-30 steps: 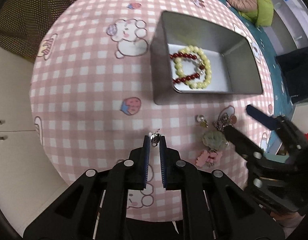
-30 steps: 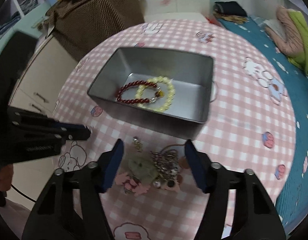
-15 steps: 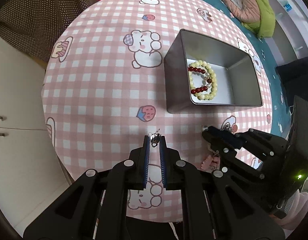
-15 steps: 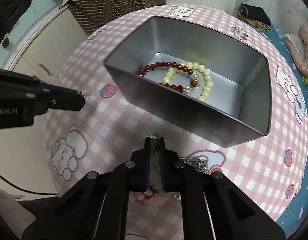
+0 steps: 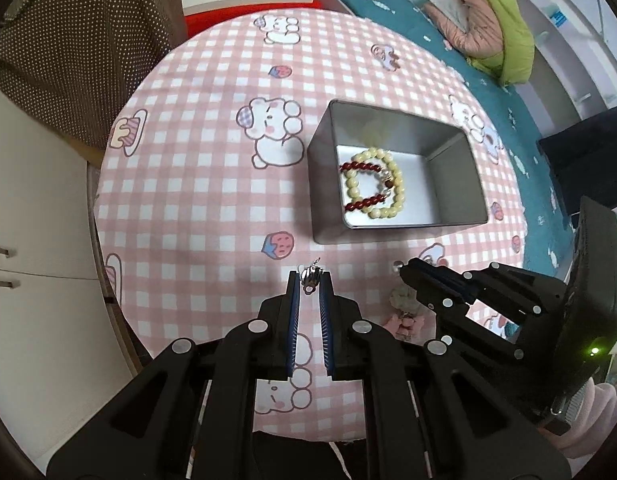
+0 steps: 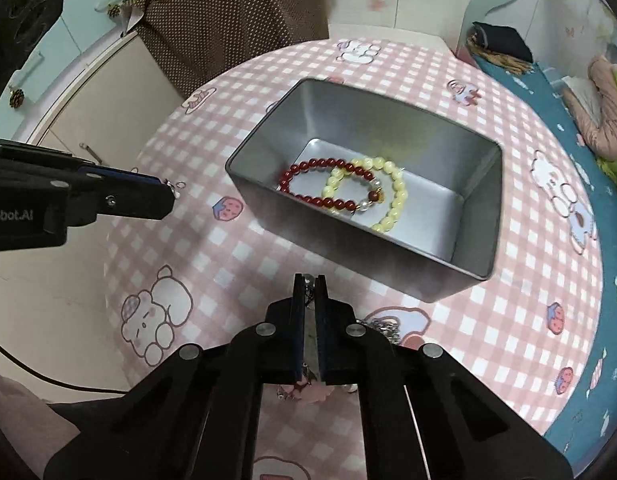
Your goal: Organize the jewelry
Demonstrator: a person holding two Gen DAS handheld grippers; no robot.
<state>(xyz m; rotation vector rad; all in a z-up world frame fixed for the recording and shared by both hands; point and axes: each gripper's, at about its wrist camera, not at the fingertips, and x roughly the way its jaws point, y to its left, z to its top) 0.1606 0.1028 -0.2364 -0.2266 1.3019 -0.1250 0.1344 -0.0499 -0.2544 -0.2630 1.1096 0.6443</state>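
Left wrist view: the left gripper point(image 5: 309, 280) pinches a small silver earring point(image 5: 309, 275) above the pink checked tablecloth point(image 5: 196, 184); the metal tin point(image 5: 324, 216) holds a red bracelet point(image 5: 361, 204) and a yellow bracelet point(image 5: 392, 200).

Right wrist view: the right gripper point(image 6: 309, 280) is closed on a thin chain piece point(image 6: 309, 300), just before the tin's near wall.

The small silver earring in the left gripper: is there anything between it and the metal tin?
Nothing visible. Only bare checked cloth lies between the earring, pinched in the left gripper, and the tin, whose top is open.
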